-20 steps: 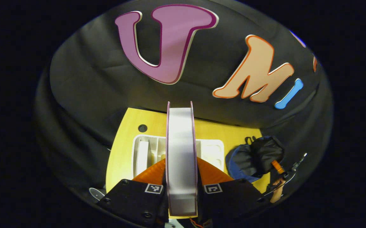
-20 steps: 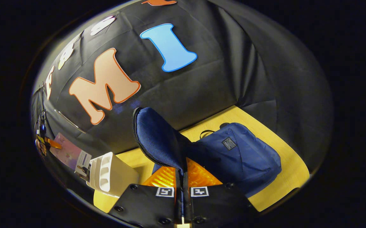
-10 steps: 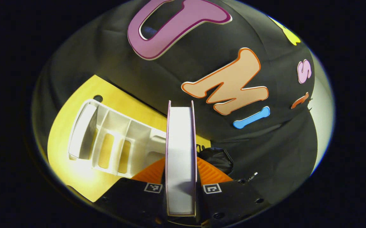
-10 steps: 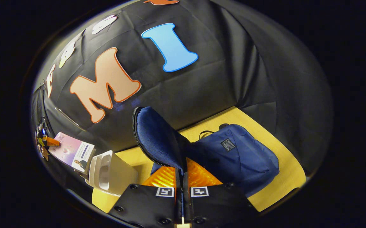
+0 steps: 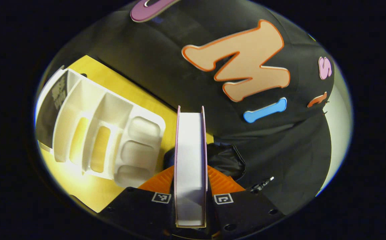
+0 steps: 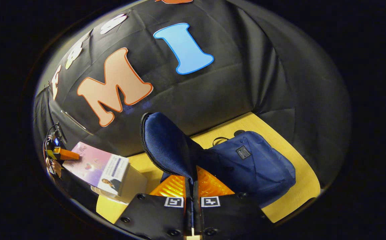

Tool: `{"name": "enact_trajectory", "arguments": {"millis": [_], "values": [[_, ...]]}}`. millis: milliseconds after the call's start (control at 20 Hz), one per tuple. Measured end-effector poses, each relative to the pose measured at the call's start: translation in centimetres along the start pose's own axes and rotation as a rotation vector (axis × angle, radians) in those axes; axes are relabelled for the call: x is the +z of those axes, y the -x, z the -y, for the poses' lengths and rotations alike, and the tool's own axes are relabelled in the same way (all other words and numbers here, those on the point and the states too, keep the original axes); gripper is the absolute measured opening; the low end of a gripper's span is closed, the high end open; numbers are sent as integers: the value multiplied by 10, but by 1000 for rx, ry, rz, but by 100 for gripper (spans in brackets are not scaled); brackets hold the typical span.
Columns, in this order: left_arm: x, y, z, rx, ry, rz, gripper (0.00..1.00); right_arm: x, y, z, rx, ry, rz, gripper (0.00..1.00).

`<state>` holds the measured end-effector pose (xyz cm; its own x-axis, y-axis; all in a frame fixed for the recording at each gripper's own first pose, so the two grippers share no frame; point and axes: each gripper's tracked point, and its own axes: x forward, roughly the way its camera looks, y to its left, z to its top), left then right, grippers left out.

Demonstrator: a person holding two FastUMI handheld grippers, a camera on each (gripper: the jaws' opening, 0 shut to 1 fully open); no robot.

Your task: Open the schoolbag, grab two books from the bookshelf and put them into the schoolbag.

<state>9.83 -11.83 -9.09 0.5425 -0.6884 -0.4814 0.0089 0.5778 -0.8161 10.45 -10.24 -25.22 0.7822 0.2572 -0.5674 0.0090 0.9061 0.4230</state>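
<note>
My left gripper point(image 5: 190, 176) is shut on a thick book point(image 5: 190, 156) with pink covers, seen edge-on with its white pages facing me. Just right of that book lies the dark mouth of the schoolbag point(image 5: 228, 160). My right gripper point(image 6: 193, 181) is shut on the bag's blue flap point(image 6: 166, 150) and holds it up and back. The blue schoolbag point(image 6: 256, 163) lies on the yellow table point(image 6: 299, 180). At the far left, the pink book point(image 6: 96, 166) hangs in the other gripper point(image 6: 57, 154), above the white bookshelf point(image 6: 134, 181).
The white bookshelf point(image 5: 102, 136) with several slots lies to the left on the yellow table point(image 5: 126, 86), with a dark book point(image 5: 54, 100) in its far slot. Black cloth walls close in behind the table.
The left gripper has swung right and come nearer the bag with the pink book, so the bookshelf slid left in its view. The right gripper has held the flap still.
</note>
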Motion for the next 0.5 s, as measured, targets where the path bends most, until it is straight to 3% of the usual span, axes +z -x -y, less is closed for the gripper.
{"name": "enact_trajectory", "arguments": {"millis": [250,500], "values": [[-42,-74,4,23,-26,-86,32,2,0,-1,17,-14,1,5],[-82,-143,18,29,22,-150,34,4,0,-3,42,-12,-7,6]]}}
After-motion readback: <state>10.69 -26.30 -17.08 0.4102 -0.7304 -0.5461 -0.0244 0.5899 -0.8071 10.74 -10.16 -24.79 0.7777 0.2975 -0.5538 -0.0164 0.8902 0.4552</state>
